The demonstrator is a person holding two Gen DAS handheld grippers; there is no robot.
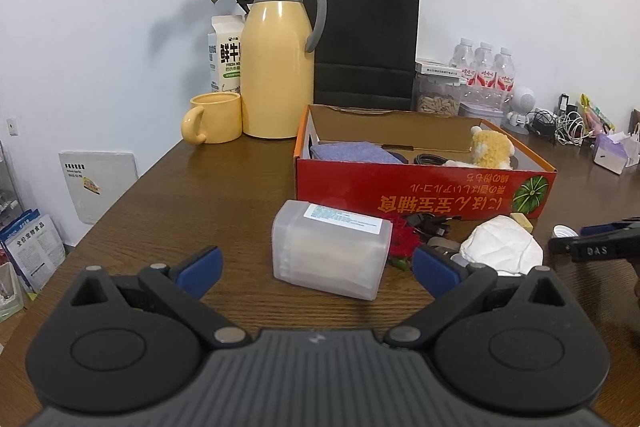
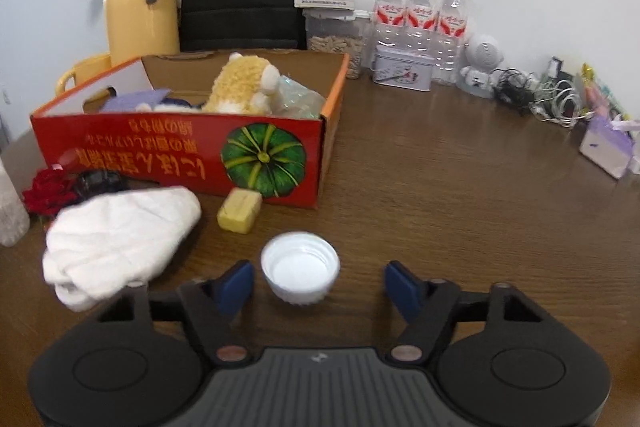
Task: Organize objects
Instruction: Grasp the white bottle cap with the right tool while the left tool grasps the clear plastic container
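A red cardboard box (image 2: 168,155) with a pumpkin picture holds a plush toy (image 2: 244,83), a purple cloth (image 1: 352,153) and other items. In front of it lie a white bottle cap (image 2: 300,273), a yellow block (image 2: 239,209), a white cloth (image 2: 116,239), a red flower (image 2: 46,191) and a translucent plastic case (image 1: 332,247). My right gripper (image 2: 319,287) is open around the cap, its left pad close to the cap and its right pad well clear. My left gripper (image 1: 318,269) is open just short of the plastic case, touching nothing.
At the back of the wooden table (image 2: 460,187) stand a yellow thermos (image 1: 276,67), a yellow mug (image 1: 212,119), a milk carton (image 1: 226,55), a black paper bag (image 1: 368,39), water bottles (image 2: 420,23), a tin (image 2: 402,71) and tangled cables (image 2: 540,95). The table's edge (image 1: 120,195) runs along the left.
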